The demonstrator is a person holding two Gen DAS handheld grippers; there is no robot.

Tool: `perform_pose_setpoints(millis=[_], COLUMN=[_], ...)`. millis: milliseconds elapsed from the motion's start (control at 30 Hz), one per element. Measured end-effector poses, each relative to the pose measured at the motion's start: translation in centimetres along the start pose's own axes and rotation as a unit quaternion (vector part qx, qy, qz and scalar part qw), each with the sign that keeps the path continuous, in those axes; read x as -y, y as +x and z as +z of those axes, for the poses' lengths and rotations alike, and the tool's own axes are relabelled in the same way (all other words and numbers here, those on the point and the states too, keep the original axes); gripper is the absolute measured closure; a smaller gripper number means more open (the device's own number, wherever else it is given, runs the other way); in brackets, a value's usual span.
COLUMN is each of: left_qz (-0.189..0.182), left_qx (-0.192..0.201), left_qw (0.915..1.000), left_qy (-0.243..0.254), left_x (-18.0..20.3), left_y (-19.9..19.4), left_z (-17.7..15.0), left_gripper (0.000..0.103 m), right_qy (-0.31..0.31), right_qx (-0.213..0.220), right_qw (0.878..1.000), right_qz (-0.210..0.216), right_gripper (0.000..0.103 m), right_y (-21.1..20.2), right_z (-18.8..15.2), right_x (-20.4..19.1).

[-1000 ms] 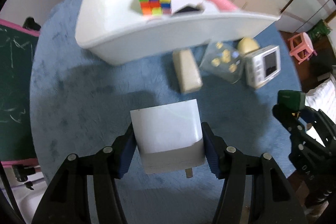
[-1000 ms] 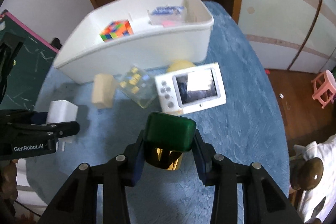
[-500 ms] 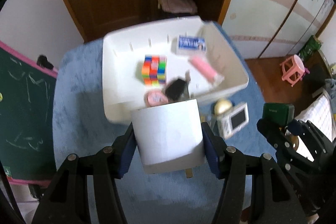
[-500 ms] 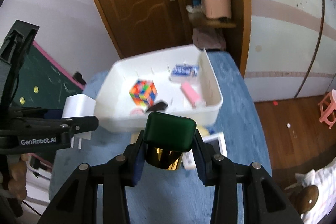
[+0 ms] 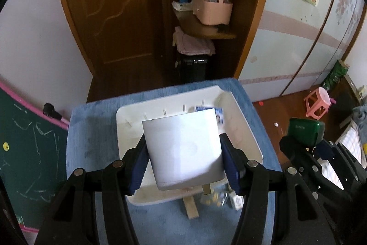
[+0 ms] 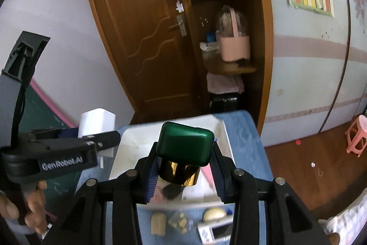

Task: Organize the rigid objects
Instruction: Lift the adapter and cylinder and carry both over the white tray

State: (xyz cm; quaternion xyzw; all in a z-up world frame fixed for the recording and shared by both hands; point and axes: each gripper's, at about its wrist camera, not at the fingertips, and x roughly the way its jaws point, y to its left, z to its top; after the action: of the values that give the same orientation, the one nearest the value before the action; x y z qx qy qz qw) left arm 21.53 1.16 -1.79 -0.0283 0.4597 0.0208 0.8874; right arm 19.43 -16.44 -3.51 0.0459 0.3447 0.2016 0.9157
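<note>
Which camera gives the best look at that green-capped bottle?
The right wrist view: the green-capped bottle sits centre frame in the right gripper, green cap and gold collar clear. The left wrist view shows only its cap, small at the right edge.

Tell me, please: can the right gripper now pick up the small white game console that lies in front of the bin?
Probably not as things stand. The right gripper is shut on the green-capped bottle, so its jaws are full, and the game console lies low on the blue cloth beneath it. It must first drop the bottle into the white bin.
</note>
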Motion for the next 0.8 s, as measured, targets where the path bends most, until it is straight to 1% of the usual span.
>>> perform_pose_setpoints(millis=[100,167,300,400,567,667,800], left_qz=[0.002,0.005,0.018,0.026,0.04,0.045,0.047], left_qx=[-0.008,-0.023,-0.059,-0.086,-0.129,-0.145,-0.161], left_qw=[0.9999,0.9996,0.9979,0.9956,0.9904,0.9878,0.9854], left_qy=[-0.009,-0.013,-0.02,-0.028,-0.03,-0.031,-0.029], left_x=[-0.4,-0.7,-1.5,-2.2,-3.0,-3.3,-3.5], left_y=[1.6,3.3,6.8,9.3,13.3,14.8,16.4], left_z=[0.5,0.4,-0.5,-1.3,-3.1,-3.8,-4.6], left_gripper=[0.041,0.041,0.041,0.041,0.041,0.041,0.041], right_qy=[-0.001,0.005,0.021,0.022,0.022,0.02,0.013], right_qx=[-0.006,-0.019,-0.06,-0.09,-0.148,-0.179,-0.205], right_qw=[1.0,1.0,0.998,0.996,0.988,0.983,0.978], right_qz=[-0.011,-0.012,-0.013,-0.019,-0.029,-0.038,-0.044], right_gripper=[0.062,0.062,0.062,0.062,0.062,0.062,0.062], right_y=[1.8,3.3,7.1,9.7,14.2,16.5,18.3], right_z=[1.3,1.7,1.4,0.5,-2.1,-3.5,-4.9], right_x=[-0.4,-0.5,-0.3,-0.2,0.1,0.3,0.4])
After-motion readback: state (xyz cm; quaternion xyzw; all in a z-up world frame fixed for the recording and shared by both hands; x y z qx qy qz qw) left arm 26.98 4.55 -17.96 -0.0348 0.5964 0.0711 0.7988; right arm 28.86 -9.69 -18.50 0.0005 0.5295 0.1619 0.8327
